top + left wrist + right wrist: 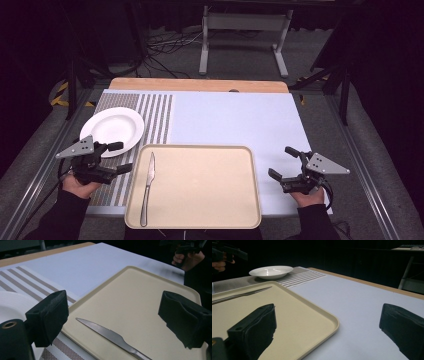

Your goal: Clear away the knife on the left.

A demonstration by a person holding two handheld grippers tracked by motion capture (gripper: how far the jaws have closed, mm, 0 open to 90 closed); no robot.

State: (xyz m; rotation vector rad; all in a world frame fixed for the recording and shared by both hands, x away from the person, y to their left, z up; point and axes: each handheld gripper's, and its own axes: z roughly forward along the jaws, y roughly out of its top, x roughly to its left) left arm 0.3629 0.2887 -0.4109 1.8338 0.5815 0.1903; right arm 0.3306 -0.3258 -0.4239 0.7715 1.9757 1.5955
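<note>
High view overhead; gripper views low, sharing tray (130, 297).

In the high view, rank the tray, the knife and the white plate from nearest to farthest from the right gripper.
From the right gripper:
1. Tray, just to its left, at the table's front middle.
2. Knife, lying along the tray's left side.
3. White plate, on the striped mat at the far left, beside the left gripper.

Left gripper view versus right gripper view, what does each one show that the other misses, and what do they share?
Left gripper view alone: the knife's toothed blade up close, with the left tool open above it. Right gripper view alone: the whole white plate, a metal stand at the far right, and the right tool open. Shared: the beige tray, knife, striped mat.
</note>
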